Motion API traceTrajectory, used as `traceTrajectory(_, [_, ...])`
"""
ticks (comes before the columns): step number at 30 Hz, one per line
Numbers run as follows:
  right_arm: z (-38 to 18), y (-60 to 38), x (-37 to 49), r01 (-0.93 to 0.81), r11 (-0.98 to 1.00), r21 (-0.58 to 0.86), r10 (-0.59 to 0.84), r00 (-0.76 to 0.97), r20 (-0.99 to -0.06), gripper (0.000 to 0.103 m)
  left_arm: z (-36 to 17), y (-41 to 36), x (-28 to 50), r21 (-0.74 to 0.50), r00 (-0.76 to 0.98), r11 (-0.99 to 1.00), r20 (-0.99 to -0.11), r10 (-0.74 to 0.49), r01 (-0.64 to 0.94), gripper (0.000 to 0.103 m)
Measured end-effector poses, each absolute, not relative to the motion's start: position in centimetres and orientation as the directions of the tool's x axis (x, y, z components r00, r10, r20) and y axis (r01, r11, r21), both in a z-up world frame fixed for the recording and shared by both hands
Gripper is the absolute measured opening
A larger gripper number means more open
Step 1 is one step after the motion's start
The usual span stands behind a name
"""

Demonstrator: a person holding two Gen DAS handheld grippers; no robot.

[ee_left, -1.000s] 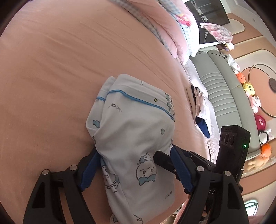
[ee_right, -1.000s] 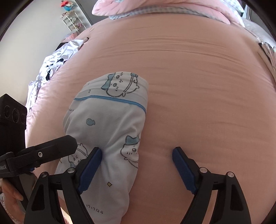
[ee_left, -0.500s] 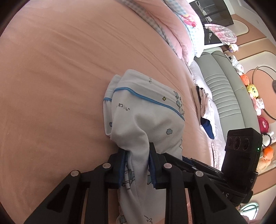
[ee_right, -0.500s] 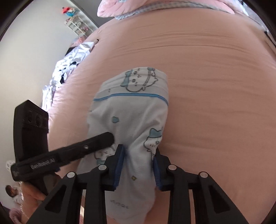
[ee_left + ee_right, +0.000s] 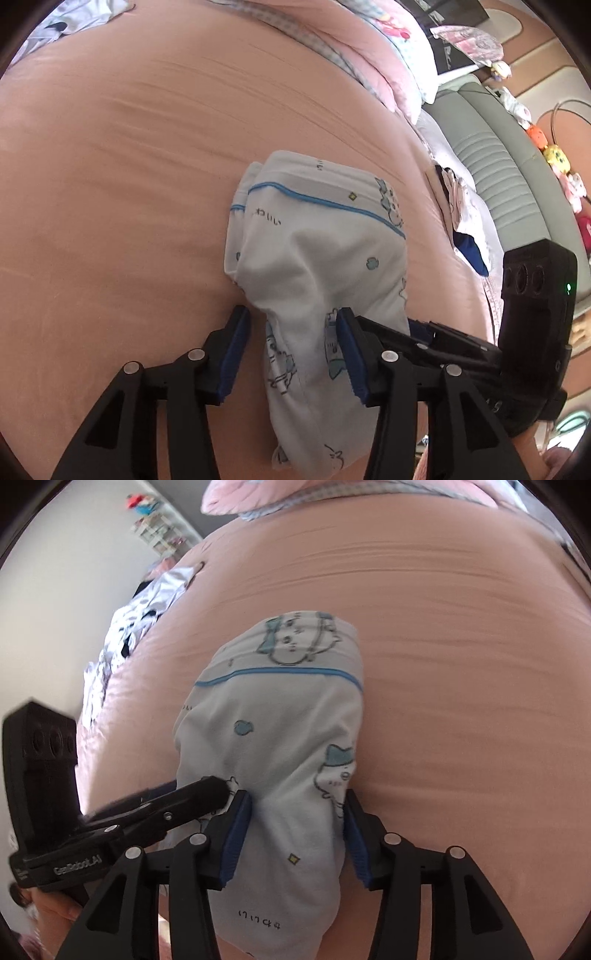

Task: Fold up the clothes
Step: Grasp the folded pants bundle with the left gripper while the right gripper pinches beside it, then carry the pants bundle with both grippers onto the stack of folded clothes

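A folded white garment [image 5: 317, 258] printed with blue cartoon animals and edged with a blue piped seam lies on the pink bed [image 5: 129, 166], toward the bed's near edge and closer to its right side than its left. Both tongs straddle its near end. The left tongs [image 5: 291, 321] have the cloth between their blue pads, a gap showing at the left pad while the right pad touches the fabric; their jaws are opening. The right tongs [image 5: 297, 805] stand likewise around the same end, pads just at the cloth's sides, jaws opening too. The two sit side by side, and in the right wrist view a finger of the left tongs crosses the garment's left edge and hides part of it. At the bed's far edge lie pink pillows [image 5: 373, 48]. Along its right edge sit more small clothes [image 5: 461, 206], then a grey sofa [image 5: 517, 177] with plush toys [image 5: 554, 155]. At the left edge lies a heap of crumpled laundry [image 5: 136, 624].
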State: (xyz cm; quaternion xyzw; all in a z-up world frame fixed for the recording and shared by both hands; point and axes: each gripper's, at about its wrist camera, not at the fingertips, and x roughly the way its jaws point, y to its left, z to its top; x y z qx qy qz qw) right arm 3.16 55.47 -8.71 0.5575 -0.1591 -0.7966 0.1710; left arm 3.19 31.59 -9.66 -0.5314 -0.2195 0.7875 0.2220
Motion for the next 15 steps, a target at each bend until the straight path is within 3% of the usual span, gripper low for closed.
traceTrajectory(2, [-8.6,55.4,3.1,0.099,-0.884,0.456,-0.462,-0.322,-0.826,0.035,-9.8,31.6,2.9,-0.645,-0.319,-0.755,-0.696,0.644,-0.117,0.019])
traceTrajectory(3, [-8.3,55.3,3.3,0.101,-0.887,0.451,-0.458,-0.332,-0.825,0.030,-9.8,31.9,2.9,-0.659,-0.318,-0.743,-0.684,0.656,-0.115,0.015])
traceTrajectory(6, [-7.0,54.7,4.4,0.113,-0.915,0.387,-0.400,-0.375,-0.836,0.023,-8.1,33.6,3.4,-0.599,-0.356,-0.779,-0.698,0.621,-0.186,0.015])
traceTrajectory(15, [-3.9,58.1,7.3,0.026,-0.943,0.332,-0.312,-0.415,-0.854,0.023,-6.5,37.2,5.3,-0.592,-0.372,-0.759,-0.664,0.649,-0.270,0.014])
